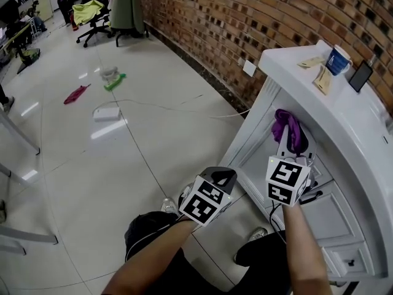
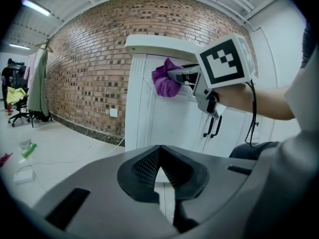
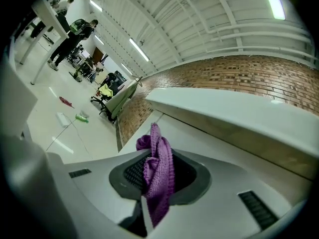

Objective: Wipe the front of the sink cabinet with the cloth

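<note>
The white sink cabinet [image 1: 344, 165] stands at the right against the brick wall. My right gripper [image 1: 293, 145] is shut on a purple cloth [image 1: 287, 128] and holds it against the upper front panel, just below the countertop edge. In the right gripper view the cloth [image 3: 152, 142] hangs bunched between the jaws of the right gripper [image 3: 157, 169], with the cabinet front [image 3: 214, 143] right behind it. My left gripper [image 1: 225, 176] sits lower and to the left, clear of the cabinet, shut with nothing in it. In the left gripper view its jaws meet at a point [image 2: 159, 156], facing the cloth [image 2: 166, 80] and cabinet [image 2: 149, 113].
On the countertop stand a blue-and-white mug [image 1: 337, 59], a dark phone-like slab [image 1: 360, 76] and some paper scraps [image 1: 322, 78]. Black door handles [image 2: 213, 126] show lower on the cabinet. A white power strip [image 1: 107, 113] with its cable, a red rag [image 1: 76, 94] and an office chair [image 1: 92, 23] are on the floor.
</note>
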